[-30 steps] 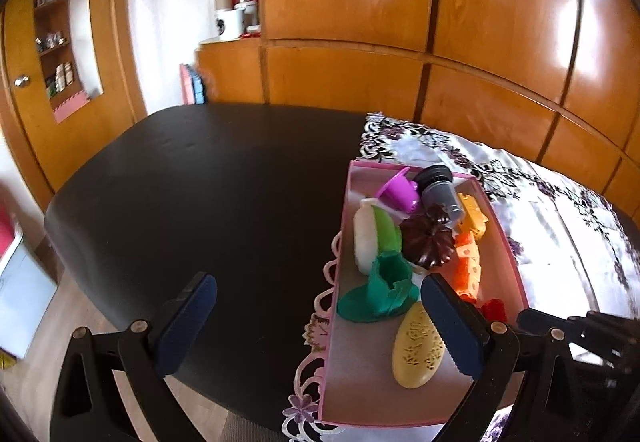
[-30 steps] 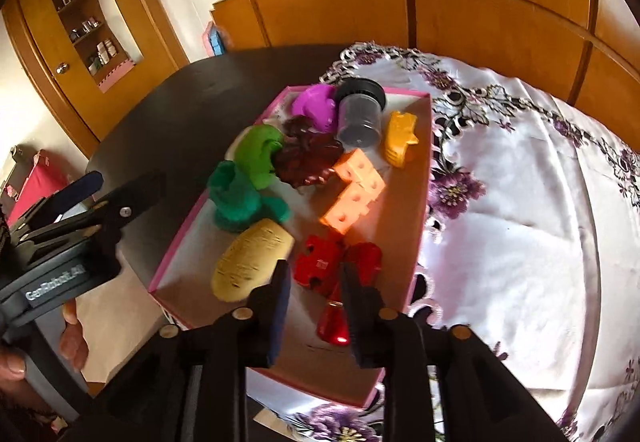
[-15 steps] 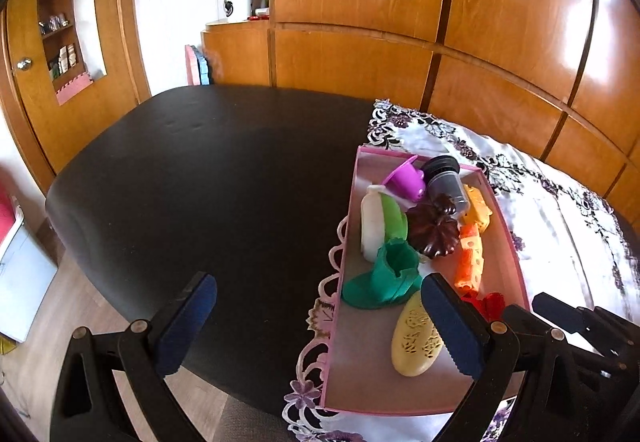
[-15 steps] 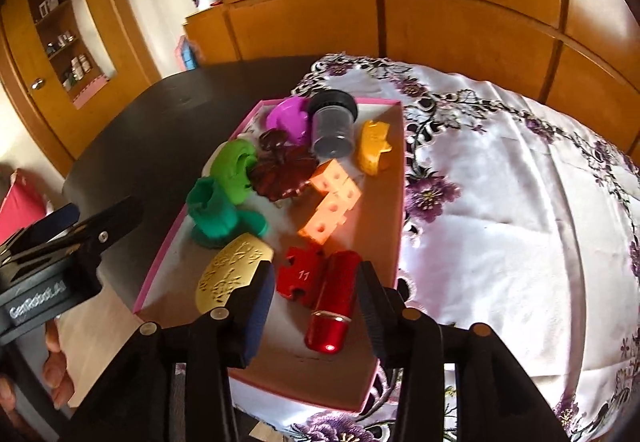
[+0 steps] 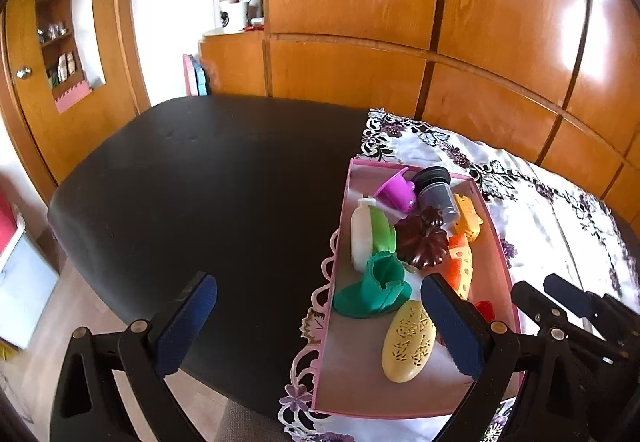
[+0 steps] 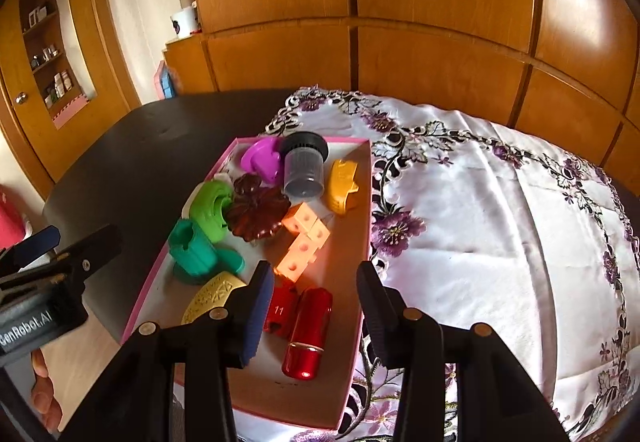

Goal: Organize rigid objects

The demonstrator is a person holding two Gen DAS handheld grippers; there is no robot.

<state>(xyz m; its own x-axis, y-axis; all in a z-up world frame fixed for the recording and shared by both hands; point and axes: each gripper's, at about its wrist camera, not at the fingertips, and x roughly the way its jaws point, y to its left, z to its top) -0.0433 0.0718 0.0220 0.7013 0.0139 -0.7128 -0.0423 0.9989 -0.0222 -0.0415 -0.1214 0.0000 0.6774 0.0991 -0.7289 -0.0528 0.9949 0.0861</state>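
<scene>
A shallow pink tray (image 6: 256,140) holds several toys: a red metal cylinder (image 6: 308,330), a red puzzle piece (image 6: 280,310), orange cheese blocks (image 6: 304,238), a yellow oval case (image 6: 212,296), a green boot-shaped toy (image 6: 196,250), a brown flower dish (image 6: 260,214), a purple cup (image 6: 262,158) and a grey jar (image 6: 304,166). My right gripper (image 6: 314,278) hovers open just above the tray's near end. The cylinder lies loose on the tray floor below its fingers. My left gripper (image 5: 318,284) stands wide open over the tray's left rim (image 5: 344,226), holding nothing.
The tray rests on a white cloth with purple flowers (image 6: 480,202) that covers the right part of a black table (image 5: 200,182). Wooden cabinet panels (image 5: 400,22) stand behind. The table's near edge and the floor (image 5: 40,322) lie at lower left.
The right gripper's jaws widened and let go of the red cylinder, which now lies in the tray. That gripper drew back and tilted up slightly. The left gripper stayed put.
</scene>
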